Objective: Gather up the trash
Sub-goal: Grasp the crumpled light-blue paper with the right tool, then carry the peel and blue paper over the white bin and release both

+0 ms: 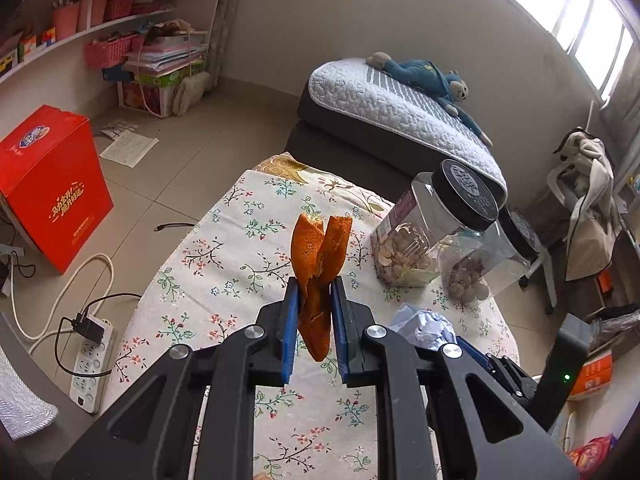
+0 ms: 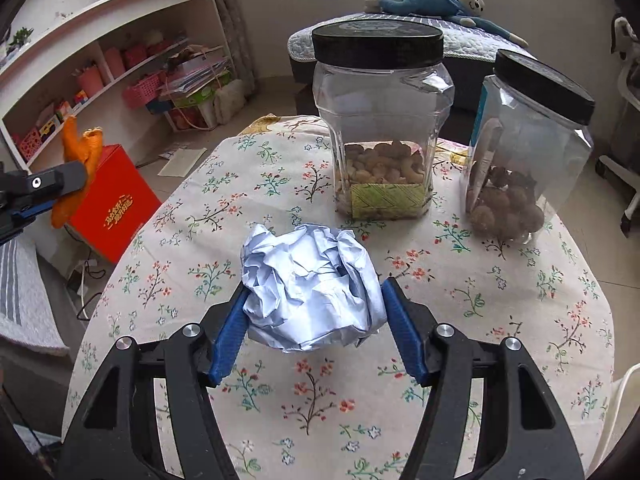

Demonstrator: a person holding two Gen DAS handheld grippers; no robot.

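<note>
My left gripper is shut on an orange peel and holds it above the table with the floral cloth. The peel sticks up past the fingertips. In the right wrist view the left gripper and the orange peel show at the far left, off the table's edge. My right gripper is shut on a crumpled pale blue paper ball, which bulges between the blue pads, at or just above the cloth. The paper ball also shows in the left wrist view.
Two clear jars with black lids stand at the table's far side: one with cashews, one with dark nuts. A red box, a power strip and cables lie on the floor to the left. A sofa with a plush toy is behind.
</note>
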